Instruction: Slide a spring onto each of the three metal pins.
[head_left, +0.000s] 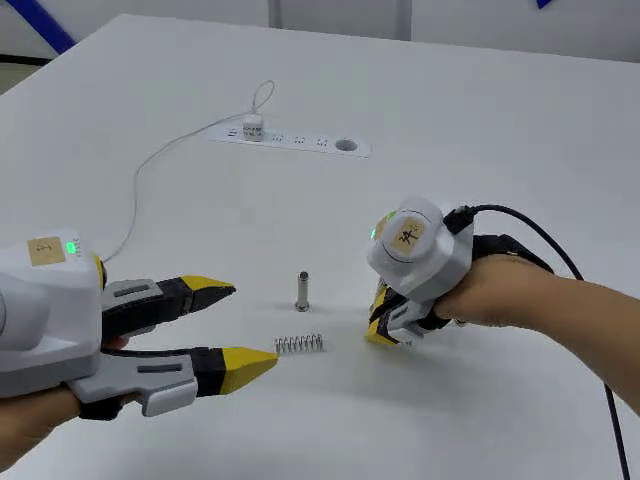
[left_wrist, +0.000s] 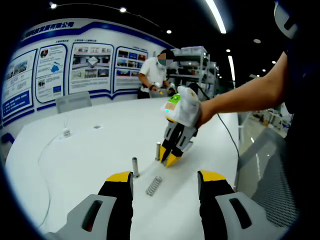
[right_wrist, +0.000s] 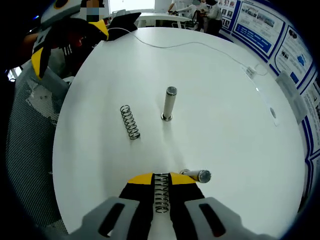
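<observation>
The white table (head_left: 480, 100) carries a power strip (head_left: 295, 140) at 12 o'clock. The left gripper view adds wall posters (left_wrist: 75, 65) and shelving (left_wrist: 192, 65). The right gripper view shows the right gripper (right_wrist: 161, 179), pitched tips-down, clamped on a spring (right_wrist: 161, 195), with a pin (right_wrist: 197, 175) at 2 o'clock of its tips. The left gripper (head_left: 253, 323), held level, gapes wide. A loose spring (head_left: 300, 343) lies at 6 o'clock of the upright pin (head_left: 302, 290).

The table (head_left: 480, 110) had a smooth, matt white top. The upright pin (head_left: 302, 290) and the lying pin (right_wrist: 196, 175) were bare grey metal with a dull shine. The loose spring (head_left: 299, 343) and the held spring (right_wrist: 161, 197) were thin, bright metal wire. The left gripper (head_left: 252, 325) and right gripper (right_wrist: 161, 180) had smooth white and grey plastic shells and black jaws with matt yellow tips. The power strip (head_left: 290, 140) looked like white plastic.
</observation>
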